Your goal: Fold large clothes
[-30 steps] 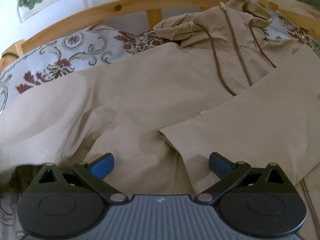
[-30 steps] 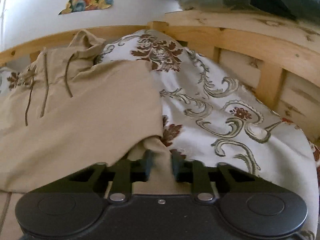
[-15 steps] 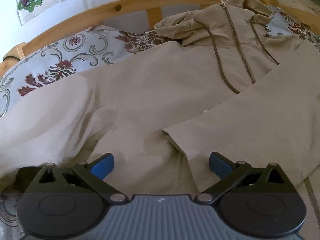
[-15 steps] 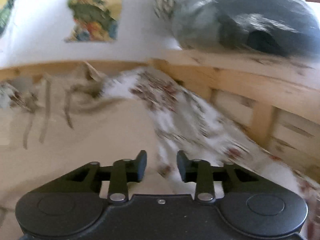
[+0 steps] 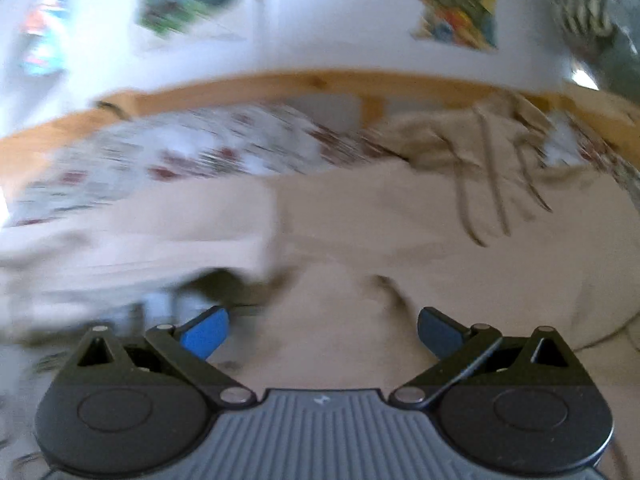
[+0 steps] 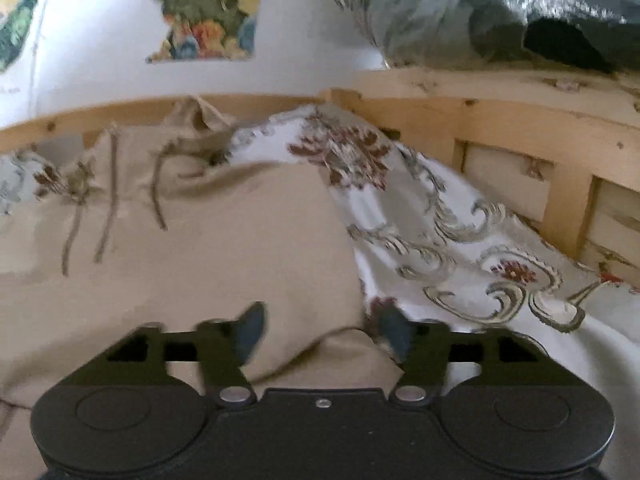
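A beige zip hoodie point(image 5: 360, 232) with brown drawstrings lies spread on a floral bedspread point(image 5: 192, 160), hood toward the wooden headboard. The left wrist view is motion-blurred. My left gripper point(image 5: 320, 332) is open and empty, low over the hoodie's body, with a folded sleeve edge at its left. In the right wrist view the hoodie point(image 6: 200, 260) fills the left half. My right gripper point(image 6: 324, 332) is open, its jaws on either side of a raised fold at the hoodie's right edge, not closed on it.
A wooden bed frame point(image 6: 480, 120) runs along the back and right side. A grey-blue bundle point(image 6: 480, 12) sits on top of the right rail. Posters hang on the white wall point(image 6: 100, 20). Floral bedspread point(image 6: 460, 240) lies bare to the right of the hoodie.
My right gripper let go of the hoodie's edge, lifted, and has opened wide over the fold. My left gripper stayed open and has swung quickly, tilting up toward the wall.
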